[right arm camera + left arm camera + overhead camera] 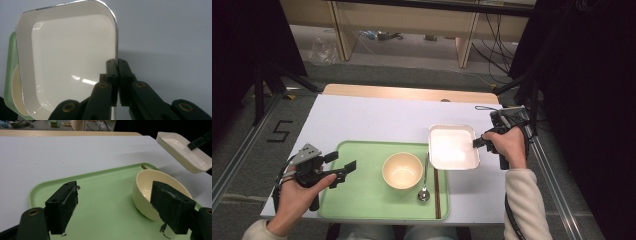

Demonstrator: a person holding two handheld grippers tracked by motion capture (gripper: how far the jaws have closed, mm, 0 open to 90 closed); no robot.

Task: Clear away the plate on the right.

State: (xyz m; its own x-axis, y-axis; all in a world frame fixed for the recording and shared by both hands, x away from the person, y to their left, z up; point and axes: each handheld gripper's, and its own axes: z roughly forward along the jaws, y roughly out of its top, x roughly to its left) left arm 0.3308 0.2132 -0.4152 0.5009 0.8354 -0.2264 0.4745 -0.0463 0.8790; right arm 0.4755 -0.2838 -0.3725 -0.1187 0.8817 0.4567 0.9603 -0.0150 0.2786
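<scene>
A white square dish (453, 146) hangs above the table at the green tray's right edge, tilted in the left gripper view (185, 150). My right gripper (478, 142) is shut on the dish's right rim, its jaws pinching the thin edge (116, 65). A cream bowl (402, 170) sits in the middle of the green tray (362, 197). My left gripper (343, 169) hovers open over the tray's left part, with nothing between its jaws (115, 205); the bowl (150, 195) lies just behind its right jaw.
A metal spoon (424, 190) and brown chopsticks (437, 192) lie along the tray's right side. The white tabletop (377, 117) stretches bare behind the tray. A metal rail (552, 180) borders the table on the right.
</scene>
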